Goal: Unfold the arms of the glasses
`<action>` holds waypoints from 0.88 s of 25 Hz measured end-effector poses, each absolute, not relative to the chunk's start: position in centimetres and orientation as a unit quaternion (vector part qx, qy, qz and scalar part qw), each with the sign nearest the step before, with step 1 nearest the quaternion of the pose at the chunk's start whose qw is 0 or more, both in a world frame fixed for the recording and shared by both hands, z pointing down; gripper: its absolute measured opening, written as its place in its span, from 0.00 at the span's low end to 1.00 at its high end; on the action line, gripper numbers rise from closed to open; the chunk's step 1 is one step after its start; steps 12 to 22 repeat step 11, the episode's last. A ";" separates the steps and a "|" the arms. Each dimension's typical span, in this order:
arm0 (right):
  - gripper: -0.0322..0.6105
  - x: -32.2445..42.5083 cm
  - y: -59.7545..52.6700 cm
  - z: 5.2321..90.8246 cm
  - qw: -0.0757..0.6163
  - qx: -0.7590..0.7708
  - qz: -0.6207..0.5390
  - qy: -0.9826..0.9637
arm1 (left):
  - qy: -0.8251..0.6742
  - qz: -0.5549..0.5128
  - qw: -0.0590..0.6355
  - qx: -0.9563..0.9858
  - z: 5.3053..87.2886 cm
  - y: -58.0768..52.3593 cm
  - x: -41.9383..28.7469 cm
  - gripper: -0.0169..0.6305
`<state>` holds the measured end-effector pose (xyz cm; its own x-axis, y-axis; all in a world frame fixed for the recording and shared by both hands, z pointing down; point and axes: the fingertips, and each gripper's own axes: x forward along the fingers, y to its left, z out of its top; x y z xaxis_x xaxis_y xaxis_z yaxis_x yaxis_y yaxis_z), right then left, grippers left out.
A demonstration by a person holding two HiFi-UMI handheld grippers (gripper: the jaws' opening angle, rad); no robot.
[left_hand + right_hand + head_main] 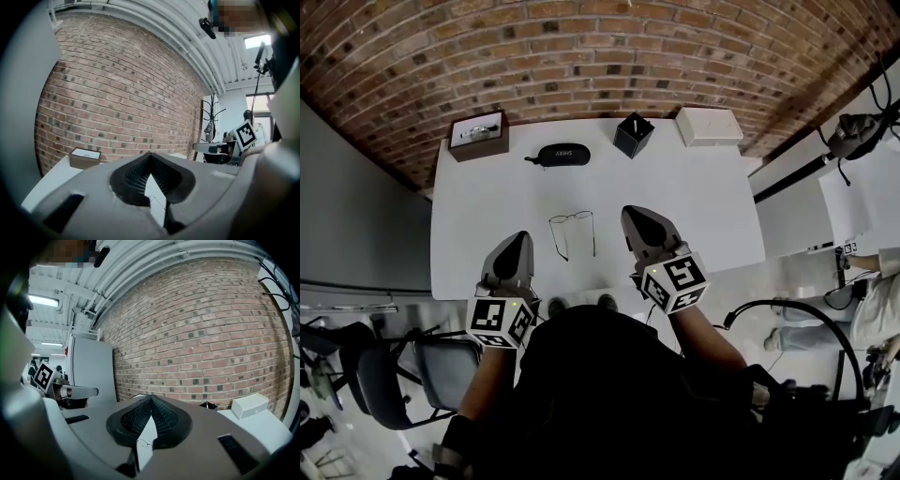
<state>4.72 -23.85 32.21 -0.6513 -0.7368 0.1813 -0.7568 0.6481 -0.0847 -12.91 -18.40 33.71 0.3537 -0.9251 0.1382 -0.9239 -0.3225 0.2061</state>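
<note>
Thin wire-rimmed glasses lie on the white table, lenses toward the wall, both arms stretched back toward me. My left gripper hovers just left of them, jaws together, nothing between them. My right gripper sits just right of them, also shut and empty. In the left gripper view, the left gripper has its jaws touching at the tip, and a thin line of the glasses shows through the slit. In the right gripper view, one lens of the glasses shows below the closed tips of the right gripper.
Along the table's far edge by the brick wall stand a brown open box, a black glasses case, a black square holder and a white box. A dark chair stands at my lower left.
</note>
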 end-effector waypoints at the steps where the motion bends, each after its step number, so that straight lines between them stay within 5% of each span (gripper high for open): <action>1: 0.06 4.7 -23.9 32.1 0.065 0.412 0.076 -0.905 | -0.568 0.000 0.121 0.814 33.6 -18.4 -12.9 0.04; 22: 0.06 4.8 -24.4 31.7 0.052 0.417 0.071 -0.904 | -0.580 -0.012 0.112 0.807 32.9 -17.9 -14.0 0.04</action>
